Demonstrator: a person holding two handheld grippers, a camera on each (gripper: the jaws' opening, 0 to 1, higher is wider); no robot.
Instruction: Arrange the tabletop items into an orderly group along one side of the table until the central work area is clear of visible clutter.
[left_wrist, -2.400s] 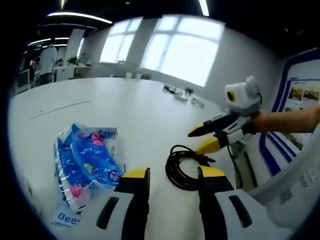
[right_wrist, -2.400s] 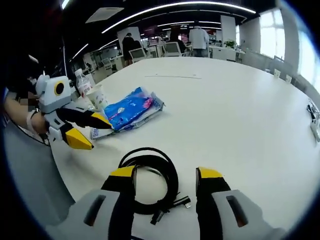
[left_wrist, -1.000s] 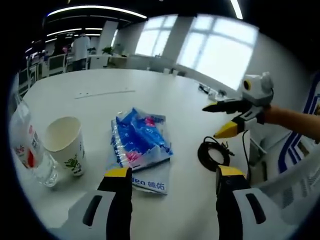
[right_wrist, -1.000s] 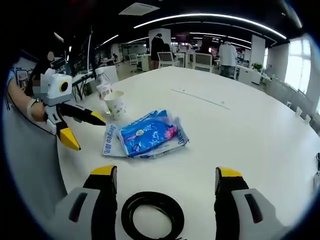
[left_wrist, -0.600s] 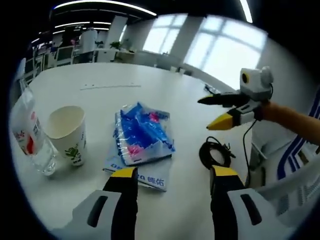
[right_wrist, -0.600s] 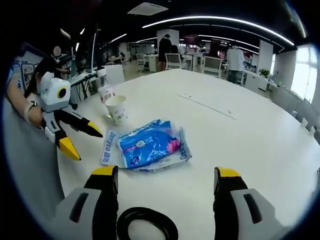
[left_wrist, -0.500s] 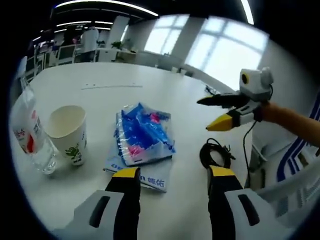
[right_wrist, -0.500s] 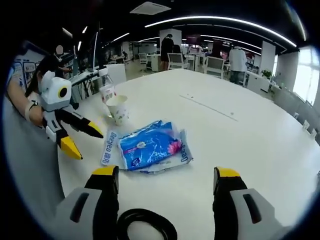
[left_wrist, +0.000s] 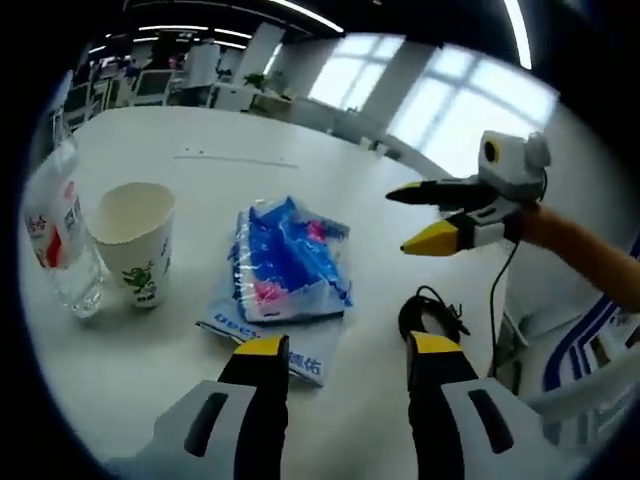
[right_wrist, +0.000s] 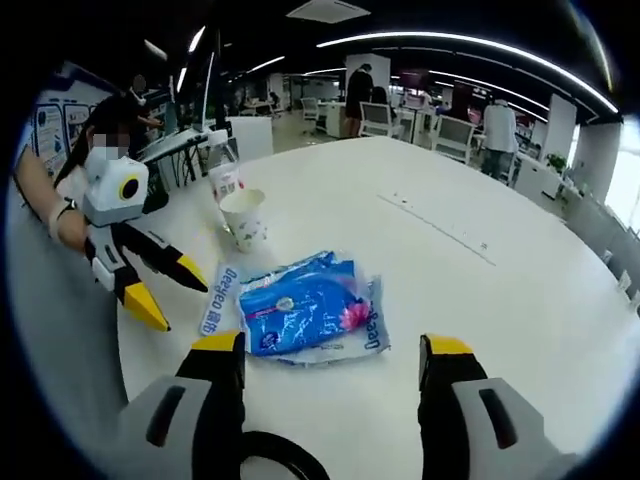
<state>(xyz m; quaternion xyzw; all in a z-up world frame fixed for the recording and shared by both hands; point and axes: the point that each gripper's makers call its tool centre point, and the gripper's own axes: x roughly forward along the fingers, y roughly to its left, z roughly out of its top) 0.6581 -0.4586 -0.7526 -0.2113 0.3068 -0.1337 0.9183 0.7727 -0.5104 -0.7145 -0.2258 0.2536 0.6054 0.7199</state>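
Observation:
A blue tissue pack (left_wrist: 290, 262) (right_wrist: 305, 305) lies flat on the white table (left_wrist: 200, 170), on a white printed wrapper. To its left stand a paper cup (left_wrist: 133, 240) (right_wrist: 245, 220) and a clear water bottle (left_wrist: 60, 240) (right_wrist: 222, 180). A coiled black cable (left_wrist: 430, 315) (right_wrist: 270, 455) lies to the right of the pack. My left gripper (left_wrist: 348, 348) (right_wrist: 178, 303) hovers open just short of the pack. My right gripper (right_wrist: 332, 346) (left_wrist: 405, 220) is open above the cable, with nothing between its fingers.
The table (right_wrist: 480, 260) stretches bare beyond the items. Its near edge runs below the left gripper in the right gripper view. A white chair (left_wrist: 590, 400) stands at the right. People and desks (right_wrist: 400, 110) are far behind.
Both views have shifted with the hands. The cable has dropped to the bottom edge of the right gripper view. The left gripper's jaws stand a little narrower, still open.

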